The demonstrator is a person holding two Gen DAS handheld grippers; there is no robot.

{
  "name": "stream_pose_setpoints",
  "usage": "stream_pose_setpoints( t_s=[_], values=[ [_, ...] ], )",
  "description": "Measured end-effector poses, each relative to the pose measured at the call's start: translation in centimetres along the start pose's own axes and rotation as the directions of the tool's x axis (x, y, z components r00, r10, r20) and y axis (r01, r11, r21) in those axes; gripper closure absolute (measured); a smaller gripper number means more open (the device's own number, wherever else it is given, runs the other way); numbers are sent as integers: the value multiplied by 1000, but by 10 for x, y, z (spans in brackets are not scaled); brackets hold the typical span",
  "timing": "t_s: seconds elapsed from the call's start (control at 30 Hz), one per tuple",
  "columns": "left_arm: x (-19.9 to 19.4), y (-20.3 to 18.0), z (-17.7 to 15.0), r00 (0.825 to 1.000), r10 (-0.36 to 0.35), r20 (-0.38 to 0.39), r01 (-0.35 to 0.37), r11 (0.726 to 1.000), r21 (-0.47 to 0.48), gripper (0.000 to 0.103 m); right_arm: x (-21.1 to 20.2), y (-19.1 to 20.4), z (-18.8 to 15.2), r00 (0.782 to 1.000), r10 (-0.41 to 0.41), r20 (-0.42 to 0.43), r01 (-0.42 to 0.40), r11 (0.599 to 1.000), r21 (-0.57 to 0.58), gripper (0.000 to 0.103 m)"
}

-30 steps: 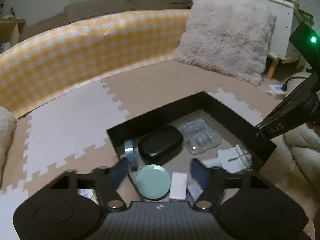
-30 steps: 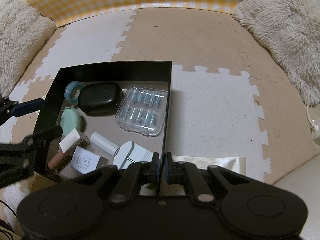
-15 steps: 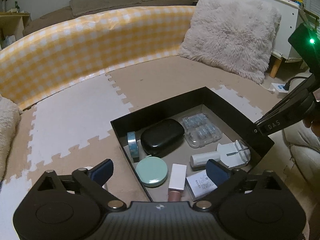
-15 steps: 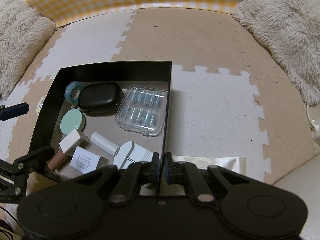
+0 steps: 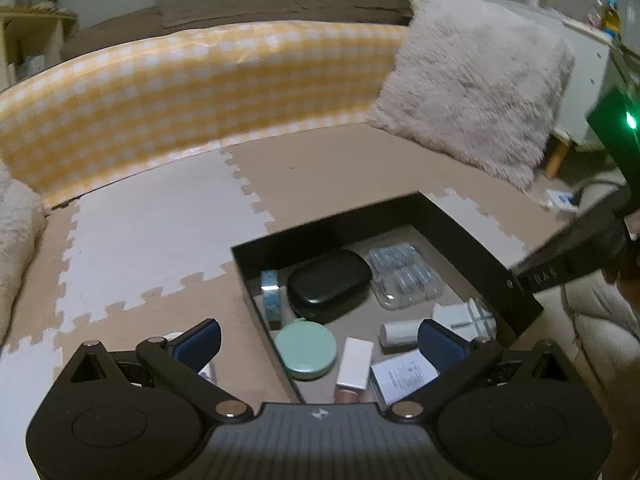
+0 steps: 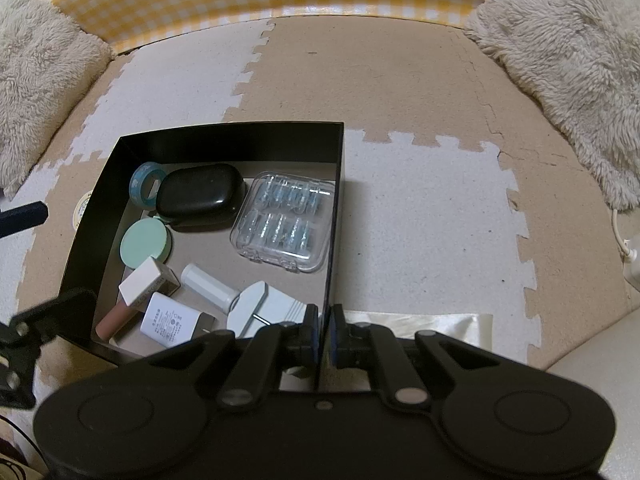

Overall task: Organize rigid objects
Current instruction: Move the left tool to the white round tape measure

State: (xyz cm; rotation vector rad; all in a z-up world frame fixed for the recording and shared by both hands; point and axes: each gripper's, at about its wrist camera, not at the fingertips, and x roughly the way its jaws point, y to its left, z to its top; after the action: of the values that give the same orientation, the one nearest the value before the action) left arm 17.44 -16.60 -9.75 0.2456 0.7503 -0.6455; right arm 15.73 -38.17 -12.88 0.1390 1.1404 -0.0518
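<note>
A black box (image 5: 320,227) (image 6: 232,136) on the foam mat holds a black case (image 5: 328,284), a clear blister case (image 6: 284,226), a blue tape ring (image 6: 145,182), a mint round compact (image 5: 306,350) (image 6: 146,244), a white-capped lip gloss (image 6: 140,290), a white charger (image 6: 170,324) and a white tube device (image 6: 240,300). My left gripper (image 5: 318,342) hovers over the box's near corner. Its jaws are opening wide and grip nothing, with the compact lying below the gap. My right gripper (image 6: 324,332) is shut on the box's right wall.
A roll of tape (image 6: 82,208) lies on the mat just outside the box's left wall. A yellow checked bolster (image 5: 200,92) and fluffy cushions (image 5: 476,92) ring the mat. A shiny foil sheet (image 6: 432,324) lies by the right gripper.
The left gripper's jaws have spread wide from either side of the mint compact, and the gripper has drawn back a little. The right gripper and the box have not moved.
</note>
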Motion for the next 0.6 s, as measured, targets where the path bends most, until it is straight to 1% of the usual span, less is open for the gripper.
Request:
stream_pose_setpoints(
  t_s=[0.13,0.23,0.3,0.47,0.6],
  values=[
    [-3,13,2,999,38,19,-37,998,-53,0,0,0,0,1000,1,0,-1,1000,1,97],
    [-7,26,3,996,79,39,-75,992,-99,0,0,0,0,1000,0,0,0,1000,-1,97],
    [-9,35,3,994,95,48,-88,987,-131,0,0,0,0,1000,0,0,0,1000,0,97],
    [-12,61,1,988,143,52,-128,966,-225,0,0,0,0,1000,0,0,0,1000,0,97],
    [-10,78,-6,985,169,33,-152,943,-297,0,0,0,0,1000,1,0,-1,1000,0,97]
  ],
)
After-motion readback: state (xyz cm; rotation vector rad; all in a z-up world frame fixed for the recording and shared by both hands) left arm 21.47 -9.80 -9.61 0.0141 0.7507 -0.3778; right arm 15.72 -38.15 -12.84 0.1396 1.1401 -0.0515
